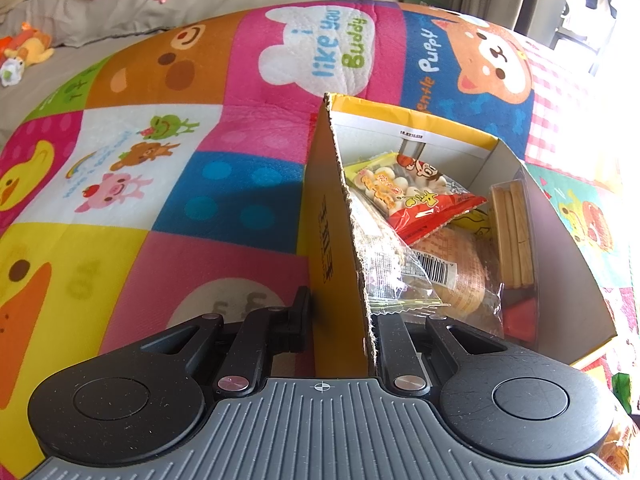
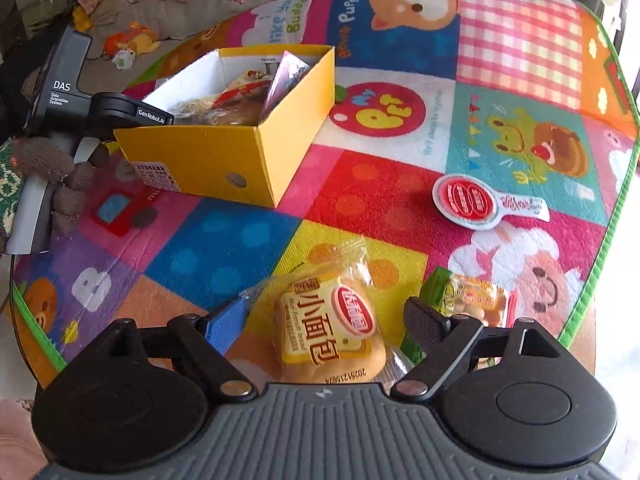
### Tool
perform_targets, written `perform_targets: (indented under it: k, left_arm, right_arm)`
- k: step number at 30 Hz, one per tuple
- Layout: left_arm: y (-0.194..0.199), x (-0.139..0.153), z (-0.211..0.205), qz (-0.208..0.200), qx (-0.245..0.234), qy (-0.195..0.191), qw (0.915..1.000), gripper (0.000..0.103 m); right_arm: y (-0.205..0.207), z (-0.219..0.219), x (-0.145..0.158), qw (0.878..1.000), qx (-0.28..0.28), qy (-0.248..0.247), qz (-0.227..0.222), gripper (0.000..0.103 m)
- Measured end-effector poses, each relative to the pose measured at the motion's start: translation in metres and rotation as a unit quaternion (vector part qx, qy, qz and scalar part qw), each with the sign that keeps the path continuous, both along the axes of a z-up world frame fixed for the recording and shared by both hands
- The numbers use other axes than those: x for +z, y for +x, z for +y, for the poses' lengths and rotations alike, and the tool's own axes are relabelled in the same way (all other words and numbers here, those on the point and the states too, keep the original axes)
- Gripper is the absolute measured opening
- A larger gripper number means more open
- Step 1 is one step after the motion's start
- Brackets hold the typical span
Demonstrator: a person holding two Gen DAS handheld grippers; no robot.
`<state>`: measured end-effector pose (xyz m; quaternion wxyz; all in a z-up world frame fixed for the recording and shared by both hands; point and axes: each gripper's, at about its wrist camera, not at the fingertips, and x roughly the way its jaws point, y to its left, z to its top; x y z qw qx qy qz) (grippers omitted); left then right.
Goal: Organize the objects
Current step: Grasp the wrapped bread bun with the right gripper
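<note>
A yellow cardboard box (image 1: 326,248) (image 2: 224,156) stands on the cartoon play mat. My left gripper (image 1: 343,314) (image 2: 120,114) is shut on its near wall, one finger outside and one inside. In the box lie a red-and-yellow snack packet (image 1: 412,196), biscuit sticks (image 1: 514,236) and a clear-wrapped bun (image 1: 444,284). My right gripper (image 2: 326,326) stands open low over the mat, astride a yellow bread packet (image 2: 328,328); its pads do not touch the packet. A green snack packet (image 2: 476,300) lies just right of the right finger.
A red-and-white spoon-shaped packet (image 2: 476,202) lies on the mat (image 2: 400,184) to the right of the box. A hand in a brown knitted glove (image 2: 60,172) holds the left gripper. The mat's green edge (image 2: 600,280) runs along the right. Soft toys (image 1: 32,48) lie on grey bedding behind.
</note>
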<state>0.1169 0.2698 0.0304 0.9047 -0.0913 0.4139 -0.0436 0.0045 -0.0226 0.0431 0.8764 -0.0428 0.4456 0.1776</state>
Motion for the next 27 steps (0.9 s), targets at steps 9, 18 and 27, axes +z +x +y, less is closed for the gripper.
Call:
perform_targets:
  k: [9, 18, 27]
  left_arm:
    - [0.0, 0.0, 0.0, 0.0, 0.0, 0.0, 1.0, 0.016]
    - [0.0, 0.0, 0.0, 0.0, 0.0, 0.0, 1.0, 0.016]
    - [0.0, 0.0, 0.0, 0.0, 0.0, 0.0, 1.0, 0.016]
  right_arm:
    - [-0.031, 0.008, 0.003, 0.999, 0.03, 0.016, -0.001, 0.09]
    - [-0.009, 0.001, -0.002, 0.999, -0.037, 0.03, -0.002, 0.092]
    - [-0.018, 0.024, -0.002, 1.0, 0.005, -0.021, -0.009, 0.055]
